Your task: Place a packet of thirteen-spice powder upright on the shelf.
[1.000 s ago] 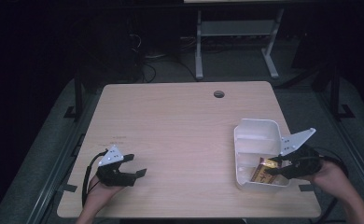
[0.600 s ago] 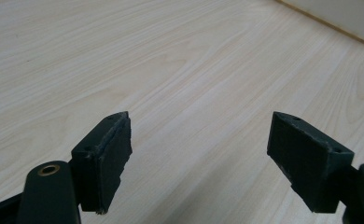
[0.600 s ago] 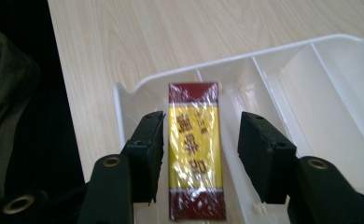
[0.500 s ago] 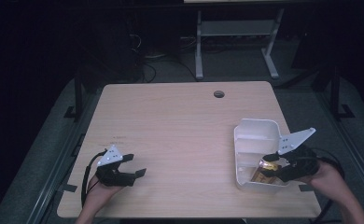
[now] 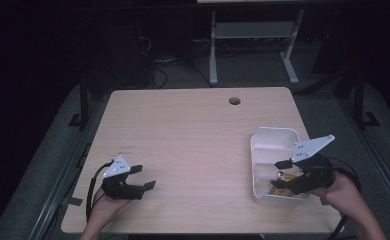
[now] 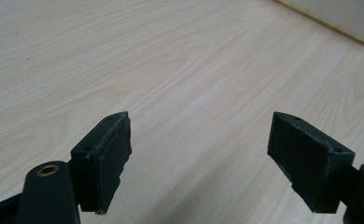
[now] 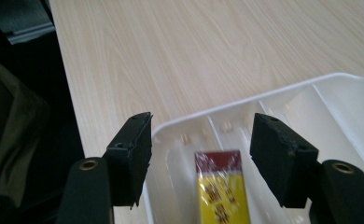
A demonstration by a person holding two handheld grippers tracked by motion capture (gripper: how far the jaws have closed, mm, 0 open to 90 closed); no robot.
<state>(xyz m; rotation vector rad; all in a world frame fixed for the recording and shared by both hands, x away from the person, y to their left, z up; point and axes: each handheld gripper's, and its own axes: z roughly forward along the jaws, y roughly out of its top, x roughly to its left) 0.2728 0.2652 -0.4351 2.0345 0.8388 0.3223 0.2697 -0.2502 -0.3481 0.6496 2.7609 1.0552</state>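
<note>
While the packet lies loose in the tray, the notes below go view by view.

High view, tray: the white tray [image 5: 275, 165] sits near the right edge of the table [image 5: 193, 145], split into compartments by low walls.
High view, packet: the yellow and red packet [image 5: 281, 181] lies in the tray's near compartment, just under the right gripper.
High view, right gripper: the right gripper [image 5: 281, 173] hangs over the near end of the tray, jaws apart; they have just been opening, and the packet sits below them rather than pinched.
High view, left gripper: the left gripper [image 5: 144, 177] rests low at the near left of the table, well apart from the tray, jaws spread on nothing.

Left gripper view, jaws: both pads [image 6: 106, 158] stand wide with bare wood between them; a corner of the tray [image 6: 339, 18] shows far off at the upper right.

Right gripper view, jaws: the pads [image 7: 283, 156] are spread to either side of the packet [image 7: 220, 189], which lies flat in a narrow compartment of the tray [image 7: 273, 100]; neither pad presses on it.

Step in hand: by my reading, letting go of the packet in the tray.
How to do it well: keep the jaws wide, lift straight up so no pad drags the wrapper or nudges the tray wall, and leave the left gripper parked where it is.
</note>
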